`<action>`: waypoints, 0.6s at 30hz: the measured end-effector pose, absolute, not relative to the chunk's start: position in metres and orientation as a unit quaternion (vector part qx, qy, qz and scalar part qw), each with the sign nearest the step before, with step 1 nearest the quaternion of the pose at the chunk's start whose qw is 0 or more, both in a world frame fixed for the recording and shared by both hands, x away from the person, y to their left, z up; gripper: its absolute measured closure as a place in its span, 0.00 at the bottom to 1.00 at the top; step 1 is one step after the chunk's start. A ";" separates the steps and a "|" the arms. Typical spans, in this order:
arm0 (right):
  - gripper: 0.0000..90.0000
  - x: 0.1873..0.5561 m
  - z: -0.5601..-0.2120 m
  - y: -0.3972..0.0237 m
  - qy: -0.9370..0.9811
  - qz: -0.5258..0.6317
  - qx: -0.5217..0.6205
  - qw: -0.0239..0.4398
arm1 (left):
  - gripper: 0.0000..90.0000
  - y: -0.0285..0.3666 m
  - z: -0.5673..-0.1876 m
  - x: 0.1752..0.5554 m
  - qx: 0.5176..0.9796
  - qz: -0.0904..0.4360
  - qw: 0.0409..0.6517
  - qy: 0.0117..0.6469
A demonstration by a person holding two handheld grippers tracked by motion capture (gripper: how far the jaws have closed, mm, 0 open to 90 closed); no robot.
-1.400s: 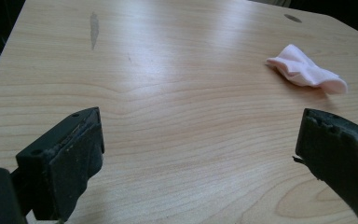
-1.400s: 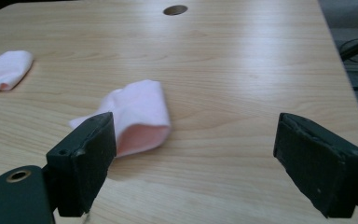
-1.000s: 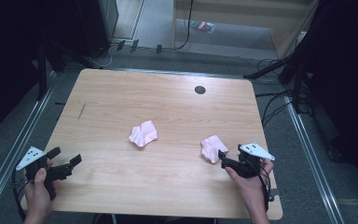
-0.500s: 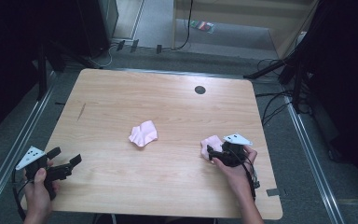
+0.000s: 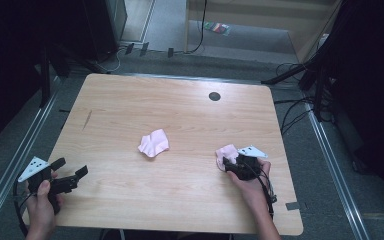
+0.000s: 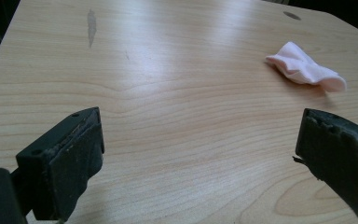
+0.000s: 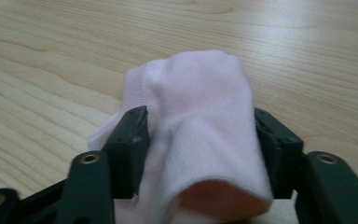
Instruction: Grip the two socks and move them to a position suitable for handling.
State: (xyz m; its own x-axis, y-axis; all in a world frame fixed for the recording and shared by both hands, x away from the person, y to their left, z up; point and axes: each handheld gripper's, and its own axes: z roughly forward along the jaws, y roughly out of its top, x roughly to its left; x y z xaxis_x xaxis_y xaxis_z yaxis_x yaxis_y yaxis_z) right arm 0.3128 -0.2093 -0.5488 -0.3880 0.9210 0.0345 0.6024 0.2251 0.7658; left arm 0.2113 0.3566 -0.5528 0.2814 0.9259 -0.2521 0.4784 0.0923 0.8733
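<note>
Socks are what we handle, two pink ones on one wooden table (image 5: 130, 115); we read no brand or writing anywhere. One pink sock (image 5: 153, 143) lies crumpled alone near the table's middle. The second pink sock (image 7: 200, 121) sits by the right edge, bunched between the jaws of our right gripper (image 5: 230, 163), which have just been closing and now press its sides. Our left gripper (image 5: 71, 173) hangs near the left front corner, jaws spread wide, nothing between them
</note>
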 end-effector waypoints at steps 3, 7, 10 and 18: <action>0.67 0.310 -0.549 -0.208 0.753 0.369 0.499 0.216 | 0.01 0.356 -0.553 0.211 0.633 0.228 0.489 0.555; 0.80 0.308 -0.549 -0.206 0.750 0.378 0.500 0.209 | 0.01 0.357 -0.553 0.211 0.632 0.227 0.490 0.556; 0.89 0.307 -0.549 -0.204 0.744 0.385 0.508 0.202 | 0.01 0.357 -0.553 0.211 0.632 0.225 0.491 0.555; 0.92 0.301 -0.544 -0.199 0.731 0.408 0.507 0.202 | 0.01 0.358 -0.553 0.212 0.635 0.222 0.491 0.554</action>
